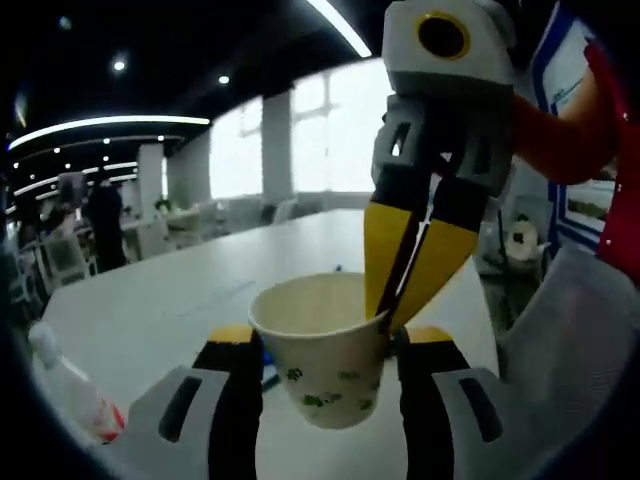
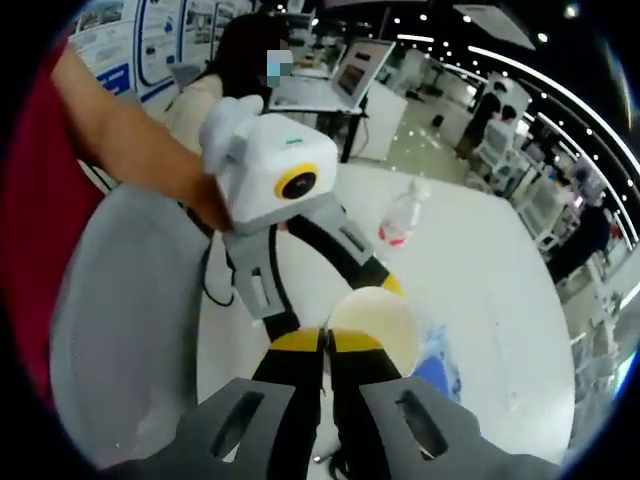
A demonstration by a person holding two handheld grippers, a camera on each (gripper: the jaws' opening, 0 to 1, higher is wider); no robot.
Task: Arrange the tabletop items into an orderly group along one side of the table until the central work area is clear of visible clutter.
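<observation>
Both grippers meet at one paper cup. In the left gripper view the left gripper (image 1: 320,350) has its two jaws on either side of the cup (image 1: 322,362), touching its wall, so it seems to be closed on it and holding it above the table (image 1: 180,290). The right gripper (image 1: 405,300) comes down from the upper right, and its yellow fingertips (image 1: 432,262) are pinched on the cup's rim on the near right side. In the right gripper view the right gripper (image 2: 325,342) has its jaws pressed almost together, with the rim of the cup (image 2: 375,322) between them or just beside them; I judge that it grips the rim.

As for the task, it seems to be at an early or middle step. The cup is lifted and not yet placed at a side of the table. A plastic bottle (image 2: 403,215) with a red label lies on the table, apart from the cup, and something blue (image 2: 437,375) lies under the cup; both are still to be arranged. I cannot tell where the orderly group will be.

A person's bare forearm (image 2: 130,140) holds the left gripper, reaching in from the upper left of that view.
</observation>
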